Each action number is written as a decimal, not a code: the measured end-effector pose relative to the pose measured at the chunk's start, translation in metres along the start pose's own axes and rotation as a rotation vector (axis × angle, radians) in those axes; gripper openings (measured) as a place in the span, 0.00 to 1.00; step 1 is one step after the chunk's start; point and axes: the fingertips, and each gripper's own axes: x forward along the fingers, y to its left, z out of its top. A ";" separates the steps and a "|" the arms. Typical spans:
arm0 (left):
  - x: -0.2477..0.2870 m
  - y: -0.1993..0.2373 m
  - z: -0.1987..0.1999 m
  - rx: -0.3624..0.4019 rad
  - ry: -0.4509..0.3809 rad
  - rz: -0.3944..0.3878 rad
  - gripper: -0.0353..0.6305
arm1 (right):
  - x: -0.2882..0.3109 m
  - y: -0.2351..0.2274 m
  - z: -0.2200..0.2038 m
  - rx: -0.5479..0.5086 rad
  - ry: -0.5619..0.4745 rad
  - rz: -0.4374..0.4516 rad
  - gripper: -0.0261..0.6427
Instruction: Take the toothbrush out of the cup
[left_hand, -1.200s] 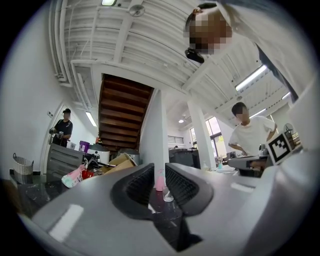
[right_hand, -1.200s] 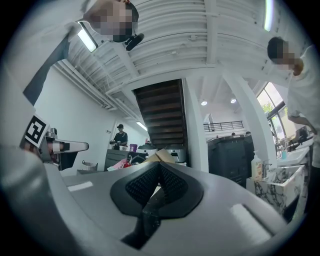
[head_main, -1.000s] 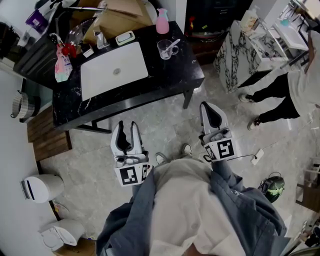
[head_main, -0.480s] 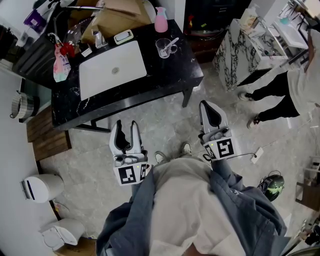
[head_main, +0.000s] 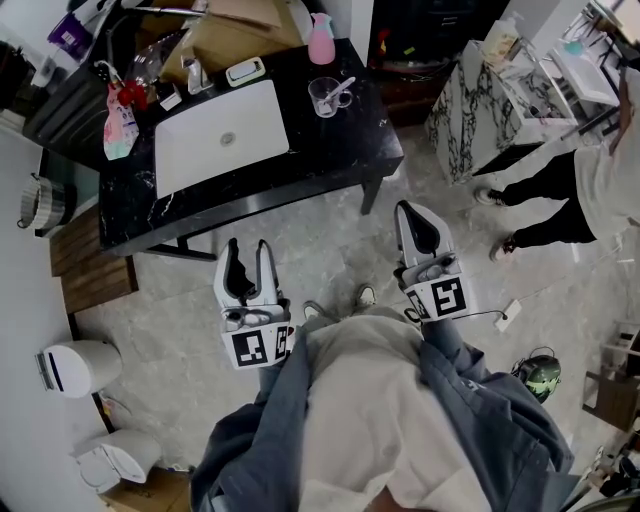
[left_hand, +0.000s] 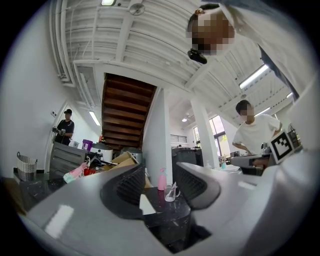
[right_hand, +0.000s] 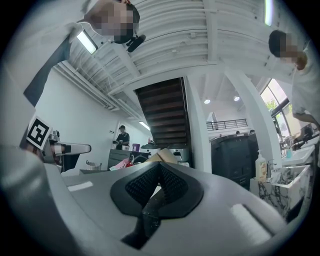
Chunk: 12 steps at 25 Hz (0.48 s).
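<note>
A clear glass cup (head_main: 328, 97) stands near the back right of the black marble counter (head_main: 330, 150), with a white toothbrush (head_main: 343, 91) leaning out of it to the right. The left gripper view shows the same cup (left_hand: 171, 192) far off between the jaws. My left gripper (head_main: 248, 262) is held over the floor in front of the counter, open and empty. My right gripper (head_main: 420, 228) is further right, also over the floor, shut with nothing between its pads. Both point toward the counter, well short of the cup.
A white sink basin (head_main: 222, 137) is set in the counter, with a pink bottle (head_main: 321, 41) behind the cup, a soap dish (head_main: 246, 72) and a pink pouch (head_main: 116, 130) at the left. A marble-patterned stand (head_main: 475, 105) and a standing person (head_main: 570, 190) are at the right.
My left gripper's jaws have spread wider apart. Both grippers stay in about the same place over the floor.
</note>
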 end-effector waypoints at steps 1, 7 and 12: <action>0.002 -0.002 0.000 0.002 -0.002 0.002 0.35 | 0.001 -0.002 0.000 0.001 -0.001 0.006 0.05; 0.013 -0.012 0.003 0.027 -0.007 0.030 0.35 | 0.010 -0.015 0.003 0.003 -0.016 0.056 0.05; 0.022 -0.027 0.003 0.050 -0.005 0.041 0.35 | 0.011 -0.035 0.001 0.007 -0.024 0.075 0.05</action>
